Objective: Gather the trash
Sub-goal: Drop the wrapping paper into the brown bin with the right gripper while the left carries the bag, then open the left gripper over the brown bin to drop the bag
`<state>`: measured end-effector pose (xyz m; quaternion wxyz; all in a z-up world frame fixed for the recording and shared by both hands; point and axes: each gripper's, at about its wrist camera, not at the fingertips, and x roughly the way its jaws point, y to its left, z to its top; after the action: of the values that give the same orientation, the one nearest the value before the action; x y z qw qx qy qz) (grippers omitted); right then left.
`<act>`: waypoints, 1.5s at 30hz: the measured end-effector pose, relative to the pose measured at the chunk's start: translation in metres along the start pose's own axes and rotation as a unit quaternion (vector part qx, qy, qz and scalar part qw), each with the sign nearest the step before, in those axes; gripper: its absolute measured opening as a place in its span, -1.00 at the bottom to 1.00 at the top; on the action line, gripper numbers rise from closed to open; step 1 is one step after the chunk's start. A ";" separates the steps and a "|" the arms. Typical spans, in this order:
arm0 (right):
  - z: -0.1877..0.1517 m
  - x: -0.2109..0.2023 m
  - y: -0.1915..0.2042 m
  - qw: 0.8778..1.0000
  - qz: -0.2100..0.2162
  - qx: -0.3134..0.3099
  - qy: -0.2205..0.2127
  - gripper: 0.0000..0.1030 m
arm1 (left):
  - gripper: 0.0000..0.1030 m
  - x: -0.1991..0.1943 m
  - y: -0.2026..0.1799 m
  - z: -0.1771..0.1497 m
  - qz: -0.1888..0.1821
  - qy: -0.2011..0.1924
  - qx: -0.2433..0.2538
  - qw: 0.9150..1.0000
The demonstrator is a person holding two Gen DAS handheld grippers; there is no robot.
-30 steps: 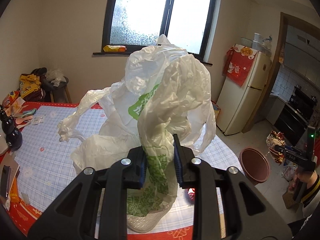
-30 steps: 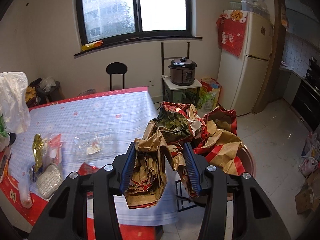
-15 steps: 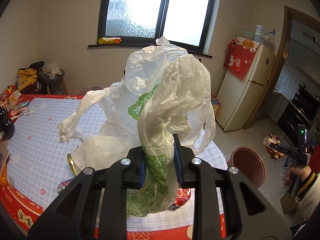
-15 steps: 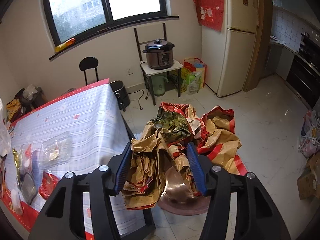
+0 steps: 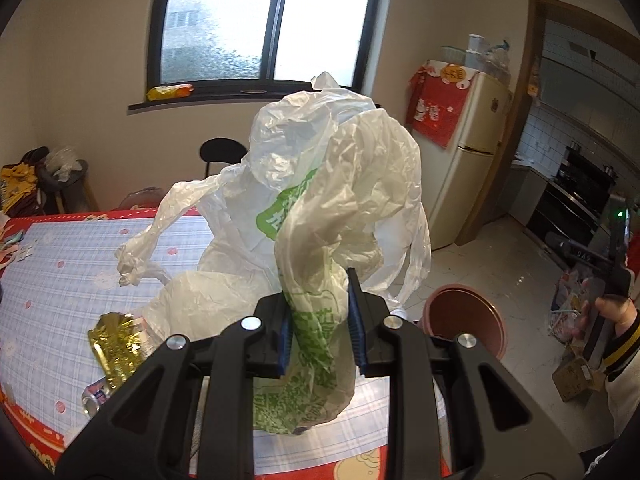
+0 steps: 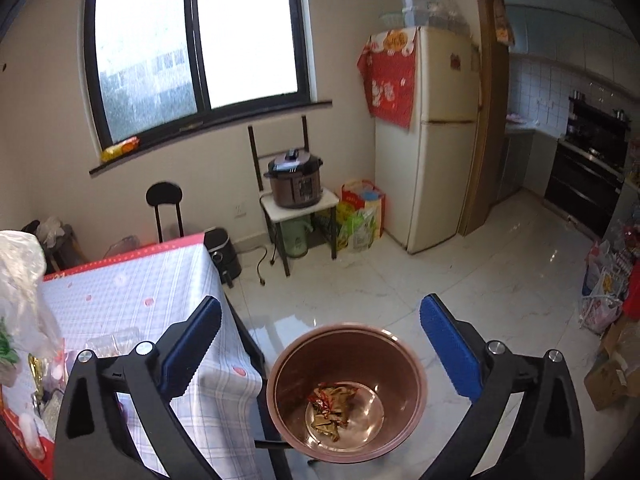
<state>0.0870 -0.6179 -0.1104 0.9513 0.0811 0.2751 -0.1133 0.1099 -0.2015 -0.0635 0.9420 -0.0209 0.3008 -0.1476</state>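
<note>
Left wrist view: the left gripper [image 5: 320, 316] has its blue pads pinching the neck of a crumpled white plastic bag [image 5: 332, 200], which billows above the jaws and blocks the middle of the frame. The bag carries green print; the characters are creased and cannot be read. Behind it lies a table [image 5: 60, 280] in a blue check cloth with a red border, bearing a gold foil wrapper [image 5: 116, 338] and a drink can [image 5: 94, 394] near the front edge. A brown bin [image 5: 466, 320] stands on the floor beside the table; its contents are not visible from this angle. At the far right a hand [image 5: 618, 312] in a striped cuff holds the other tool.

Right wrist view: the right gripper [image 6: 320, 340] is directly above the same bin [image 6: 346, 392], jaws opening wide with nothing between the pads. Only this view shows the bin's inside: a red and gold crumpled wrapper [image 6: 330, 404] lies at the bottom. It also shows a pressure cooker [image 6: 294, 184] on a small stand and a fridge [image 6: 426, 136] draped with a red cloth, whose pattern is too small to read. The white bag appears at the left edge.
</note>
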 end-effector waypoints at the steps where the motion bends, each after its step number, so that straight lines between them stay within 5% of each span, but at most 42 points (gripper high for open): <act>1: 0.001 -0.010 0.000 1.000 -0.001 -0.001 -0.008 0.90 | -0.48 0.003 -0.006 0.000 -0.009 0.000 0.005 1.000; 11: 0.006 -0.081 -0.017 0.998 -0.034 -0.004 -0.057 0.90 | -0.47 0.064 -0.088 -0.004 -0.112 0.017 0.067 0.991; 19: 0.003 -0.116 -0.045 0.993 -0.093 -0.003 -0.066 0.90 | -0.46 0.144 -0.185 -0.017 -0.213 0.050 0.106 0.970; 27: -0.005 -0.133 -0.070 0.988 -0.137 0.015 -0.065 0.90 | -0.02 0.221 -0.255 -0.018 -0.274 0.088 0.116 0.951; 30: -0.005 -0.135 -0.073 0.988 -0.140 0.018 -0.067 0.90 | 0.62 0.229 -0.263 -0.013 -0.278 0.074 0.112 0.951; 31: -0.005 -0.135 -0.072 0.988 -0.140 0.019 -0.068 0.90 | 0.67 0.229 -0.264 -0.010 -0.280 0.068 0.107 0.951; 34: -0.005 -0.139 -0.070 0.987 -0.138 0.018 -0.073 0.90 | 0.68 0.221 -0.261 0.001 -0.291 0.053 0.106 0.949; 36: -0.004 -0.140 -0.068 0.988 -0.134 0.019 -0.078 0.90 | 0.89 0.208 -0.252 0.010 -0.287 0.036 0.111 0.951; 45: 0.004 -0.133 -0.044 0.990 -0.105 0.030 -0.090 0.90 | 0.89 0.135 -0.167 0.040 -0.230 -0.036 0.091 0.968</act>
<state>-0.0324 -0.6380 -0.0392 0.9522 0.0697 0.1919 -0.2273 0.1933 -0.4027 -0.0848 0.8909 -0.0088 0.2386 -0.3864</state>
